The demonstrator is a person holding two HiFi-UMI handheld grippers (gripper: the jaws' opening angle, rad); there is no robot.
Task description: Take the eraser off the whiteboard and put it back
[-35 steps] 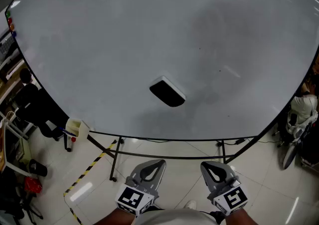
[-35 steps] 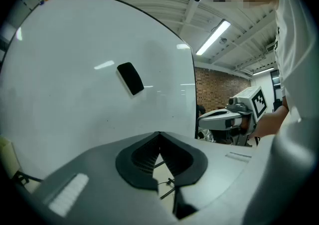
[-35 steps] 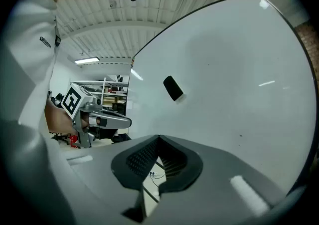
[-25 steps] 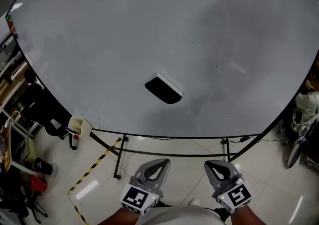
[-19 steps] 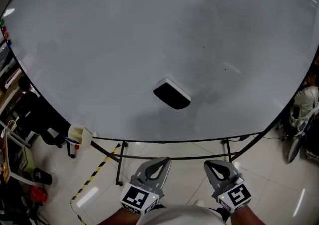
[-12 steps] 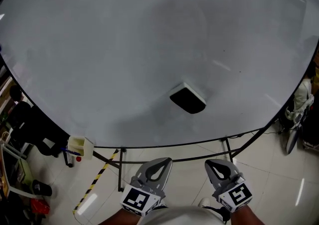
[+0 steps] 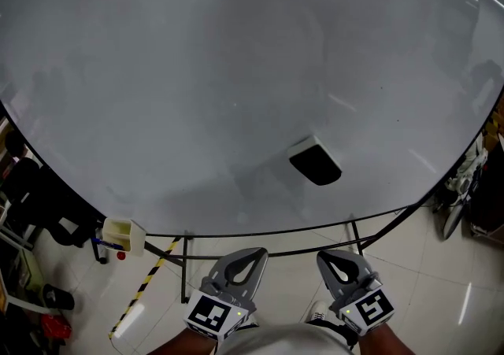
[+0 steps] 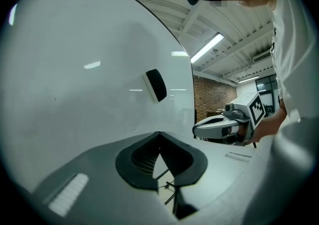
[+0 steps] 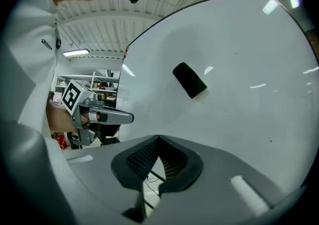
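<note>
A black eraser with a white back (image 7: 315, 163) clings to the big whiteboard (image 7: 197, 70), low and right of centre. It also shows as the eraser (image 8: 156, 85) in the left gripper view and as the eraser (image 9: 189, 80) in the right gripper view. My left gripper (image 7: 250, 256) and right gripper (image 7: 334, 258) hang side by side below the board's lower edge, well short of the eraser. Both are shut with nothing between the jaws. Each gripper view shows the other one: the right gripper (image 8: 197, 130) and the left gripper (image 9: 130, 117).
A small pale holder with markers (image 7: 122, 234) hangs at the board's lower left edge. Black stand legs (image 7: 186, 267) and a crossbar run under the board. Yellow-black tape (image 7: 146, 292) lies on the tiled floor. Dark chairs (image 7: 35, 188) stand at left, clutter (image 7: 465, 188) at right.
In the head view the eraser has drifted from left of centre to the right and lower as the view shifted. Both grippers stay shut, side by side at the bottom edge.
</note>
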